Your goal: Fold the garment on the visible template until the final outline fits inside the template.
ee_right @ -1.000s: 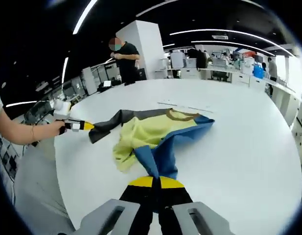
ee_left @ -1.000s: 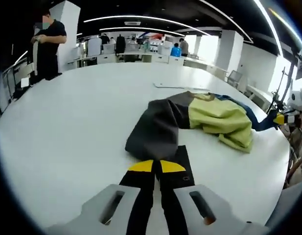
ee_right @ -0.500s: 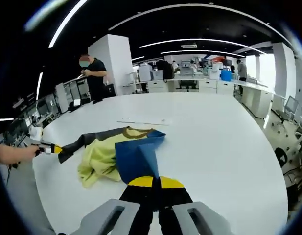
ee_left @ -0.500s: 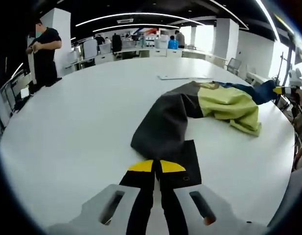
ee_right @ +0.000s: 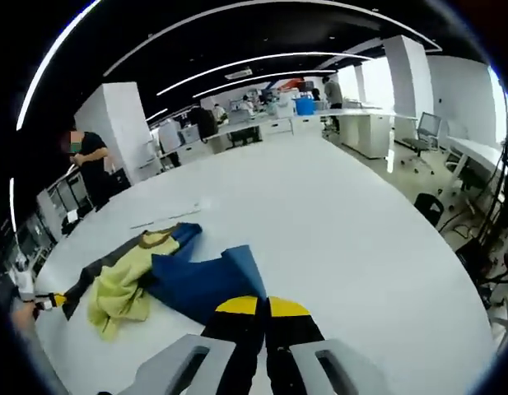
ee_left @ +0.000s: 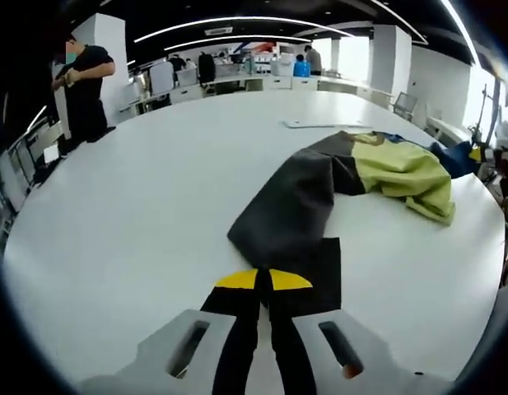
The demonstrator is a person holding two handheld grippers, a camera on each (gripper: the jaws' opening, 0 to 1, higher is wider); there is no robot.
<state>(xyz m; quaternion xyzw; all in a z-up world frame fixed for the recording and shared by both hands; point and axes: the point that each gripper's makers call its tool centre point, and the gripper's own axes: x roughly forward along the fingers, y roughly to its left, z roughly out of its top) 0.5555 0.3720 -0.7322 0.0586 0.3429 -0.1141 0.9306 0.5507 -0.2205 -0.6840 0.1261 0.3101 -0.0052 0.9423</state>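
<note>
Garment (ee_left: pixel 336 189) of three colours lies spread across the white table (ee_left: pixel 138 222), stretched between the two grippers. In the left gripper view its dark grey part runs from the jaws at 6 o'clock up toward 2 o'clock, where it meets a crumpled yellow-green part, with a strip of blue beyond that at the table's edge near 3 o'clock. The left gripper (ee_left: pixel 263 281) has its yellow-tipped jaws pressed together on the dark grey hem, a flat corner of which sticks out just right of the tips. At 3 o'clock in this view the right gripper (ee_left: pixel 477 154) shows small, its yellow tip against the blue cloth.

In the right gripper view the right gripper (ee_right: pixel 263 306) is clamped on the blue part of the garment (ee_right: pixel 200 284), which fans out from the jaws toward 9 o'clock; the yellow-green part lies bunched beyond it and the grey part trails on to the table's rim. There, at about 8 o'clock, the left gripper (ee_right: pixel 49 300) shows small with a hand (ee_right: pixel 23 314) just behind it. A thin pale strip (ee_right: pixel 167 218) lies flat on the table past the garment, apart from it. A person in black (ee_left: pixel 79 82) stands beyond the table at 10 o'clock in the left gripper view.
</note>
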